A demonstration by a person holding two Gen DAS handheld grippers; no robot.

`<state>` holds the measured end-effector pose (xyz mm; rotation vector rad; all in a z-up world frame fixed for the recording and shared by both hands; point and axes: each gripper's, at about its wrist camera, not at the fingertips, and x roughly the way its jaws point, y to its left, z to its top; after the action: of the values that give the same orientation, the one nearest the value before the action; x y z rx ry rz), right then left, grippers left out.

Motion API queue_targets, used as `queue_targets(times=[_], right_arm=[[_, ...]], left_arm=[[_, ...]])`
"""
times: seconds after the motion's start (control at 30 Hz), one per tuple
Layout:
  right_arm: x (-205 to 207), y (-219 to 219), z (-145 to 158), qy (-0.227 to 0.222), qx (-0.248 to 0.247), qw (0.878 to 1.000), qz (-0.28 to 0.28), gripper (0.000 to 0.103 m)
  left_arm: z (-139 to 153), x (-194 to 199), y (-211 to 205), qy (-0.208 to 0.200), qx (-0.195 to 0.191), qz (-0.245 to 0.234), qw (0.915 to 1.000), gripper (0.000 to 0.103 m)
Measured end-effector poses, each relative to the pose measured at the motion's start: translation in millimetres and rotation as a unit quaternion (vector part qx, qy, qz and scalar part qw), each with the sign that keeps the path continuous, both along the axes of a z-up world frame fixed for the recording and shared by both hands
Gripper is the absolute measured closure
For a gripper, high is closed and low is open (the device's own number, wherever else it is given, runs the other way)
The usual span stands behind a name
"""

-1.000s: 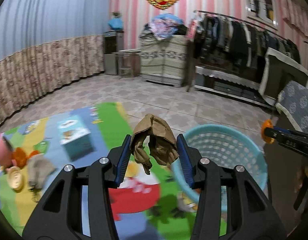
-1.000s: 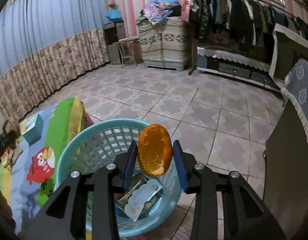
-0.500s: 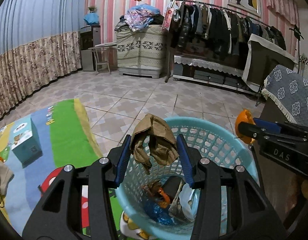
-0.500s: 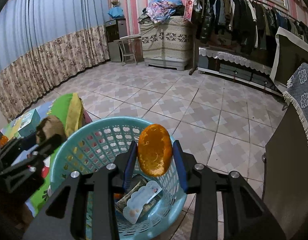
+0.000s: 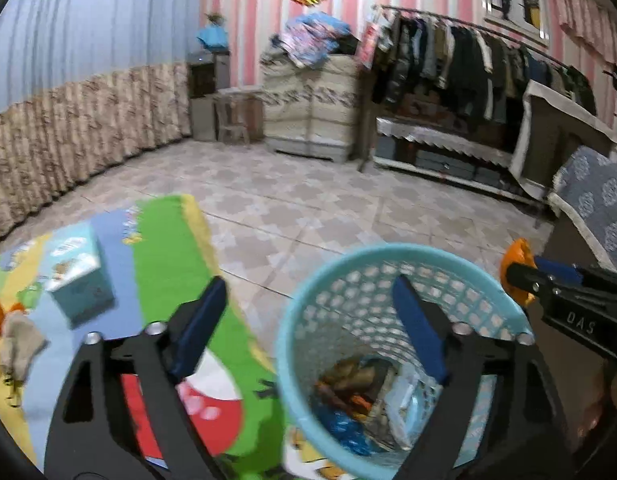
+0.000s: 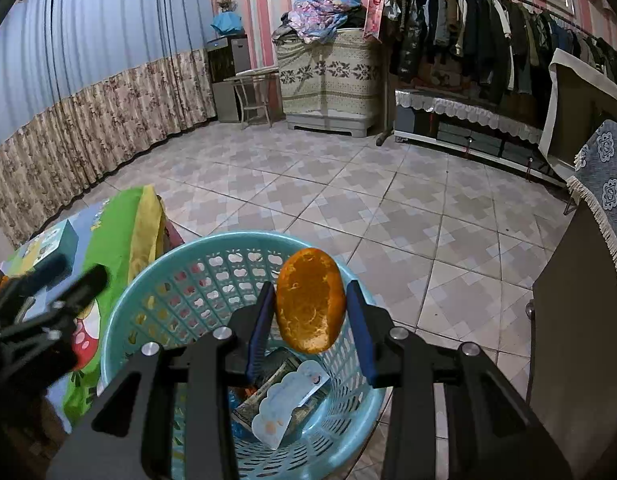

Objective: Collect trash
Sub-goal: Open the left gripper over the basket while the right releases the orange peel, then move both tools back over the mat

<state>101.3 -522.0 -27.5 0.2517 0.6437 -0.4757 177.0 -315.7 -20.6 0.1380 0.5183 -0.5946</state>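
Note:
My left gripper (image 5: 308, 284) hangs over the near-left rim of the light-blue plastic basket (image 5: 388, 249). Its jaws are opening wide and nothing is between them. A brown crumpled wad (image 5: 348, 372) lies inside the basket among wrappers. My right gripper (image 6: 310, 286) hovers above the same basket (image 6: 236, 237), shut on a piece of orange peel (image 6: 310, 308). The left wrist view shows the right gripper (image 5: 548, 280) and the orange peel (image 5: 516, 264) at the basket's right edge. The left gripper (image 6: 48, 292) shows blurred at the left of the right wrist view.
A colourful play mat (image 5: 160, 272) lies left of the basket, with a teal box (image 5: 78, 280) and more scraps (image 5: 20, 340) at its far left. A dark cabinet (image 6: 580, 320) stands close on the right. Tiled floor stretches to a clothes rack (image 6: 488, 40).
The left gripper swung from the mat to above the basket and its jaws spread; the brown wad left them and now lies in the basket. The right gripper kept still with the peel.

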Motion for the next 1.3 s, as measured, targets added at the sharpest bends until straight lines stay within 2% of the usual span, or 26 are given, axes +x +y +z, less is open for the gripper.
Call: queue_targets(times=[0.2,0.4,0.43,0.5,0.53,0.57,0.63,0.7,0.77,1.3], right_arm=[[13.0,13.3,-1.2,0.009,-0.012,1.000,0.008,0.066],[24.9,25.6,-6.9,0.022,-0.011,0.999,0.021,0.063],[25.8,26.5,-7.8,0.025,-0.011,0.999,0.018,0.060],[25.6,28.4,-7.5,0.021,-0.012,1.000,0.014,0.048],[26.1,28.9,-6.0,0.018,-0.013,1.000,0.014,0.037],[26.0,30.4,-5.0,0.015,-0.015,1.000,0.013,0.032],[25.3,32.2,-2.5,0.012,-0.019,1.000,0.013,0.029],[22.8,34.1,0.4,0.003,-0.025,1.000,0.007,0.019],[21.1,36.4,2.9,-0.003,-0.030,1.000,0.003,0.012],[22.0,68.4,19.7,-0.035,-0.060,0.997,0.022,0.010]], left_arm=[[16.1,-0.3,29.8,-0.033,0.001,0.042,0.9986,0.008],[26.8,-1.8,52.9,-0.045,0.004,0.065,0.9969,0.006],[27.0,-2.9,56.8,-0.048,0.005,0.068,0.9966,0.006],[28.9,-3.7,63.1,-0.053,0.007,0.073,0.9959,0.006],[29.5,-4.7,65.6,-0.055,0.008,0.075,0.9956,0.006],[30.7,-5.0,67.6,-0.056,0.008,0.077,0.9954,0.006],[31.2,-6.0,73.2,-0.055,0.009,0.080,0.9953,0.006],[31.0,-6.5,79.1,-0.054,0.010,0.083,0.9950,0.006],[31.8,-6.0,84.6,-0.051,0.009,0.086,0.9950,0.006],[29.4,-3.4,135.5,-0.044,-0.003,0.127,0.9909,0.006]])
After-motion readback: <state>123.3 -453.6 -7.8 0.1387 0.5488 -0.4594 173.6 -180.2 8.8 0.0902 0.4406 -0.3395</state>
